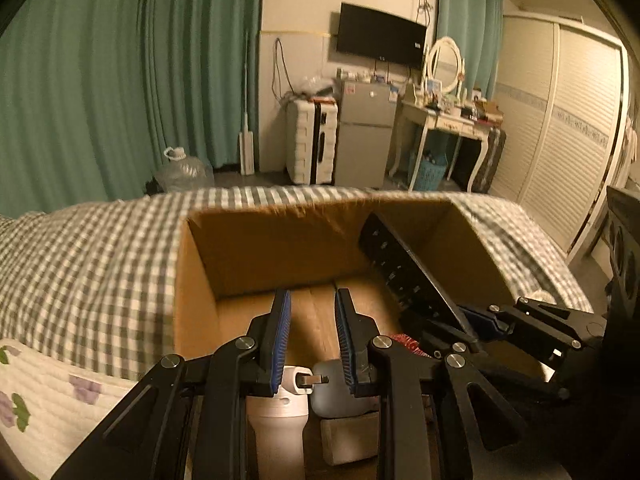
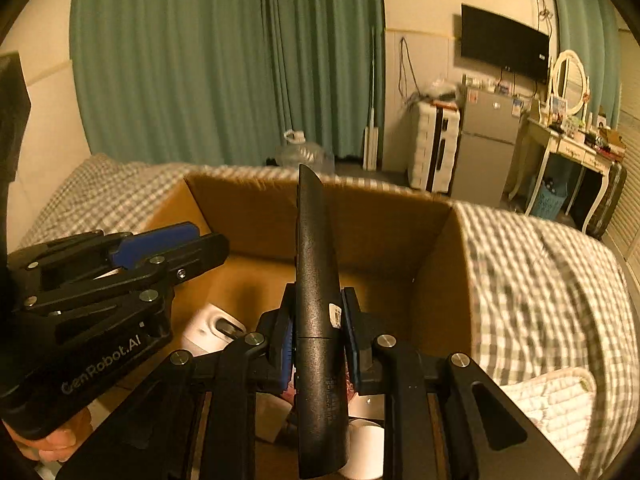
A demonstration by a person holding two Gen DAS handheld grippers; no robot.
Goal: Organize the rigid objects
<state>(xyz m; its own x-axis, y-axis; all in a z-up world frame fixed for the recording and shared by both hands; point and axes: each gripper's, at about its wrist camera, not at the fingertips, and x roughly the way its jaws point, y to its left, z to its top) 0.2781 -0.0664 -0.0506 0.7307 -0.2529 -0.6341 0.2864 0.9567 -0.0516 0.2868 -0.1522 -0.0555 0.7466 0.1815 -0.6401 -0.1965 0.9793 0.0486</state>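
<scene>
An open cardboard box (image 1: 280, 240) sits on a checked bedspread and also shows in the right wrist view (image 2: 380, 220). My left gripper (image 1: 312, 340) is open and empty above the box floor, over a white bottle (image 1: 278, 416) and a grey object (image 1: 332, 396). My right gripper (image 2: 316, 332) is shut on a long black remote control (image 2: 316, 280), held upright inside the box. The remote (image 1: 404, 264) and the right gripper (image 1: 480, 320) show at the right in the left wrist view. The left gripper (image 2: 160, 240) shows at the left in the right wrist view, above a white object (image 2: 208, 328).
The checked bedspread (image 1: 88, 268) surrounds the box. A red item (image 1: 406, 342) and a small cardboard block (image 1: 348, 440) lie in the box. Green curtains (image 1: 120, 80), a white suitcase (image 1: 312, 140), a fridge (image 1: 364, 132) and a dressing table (image 1: 444, 120) stand beyond the bed.
</scene>
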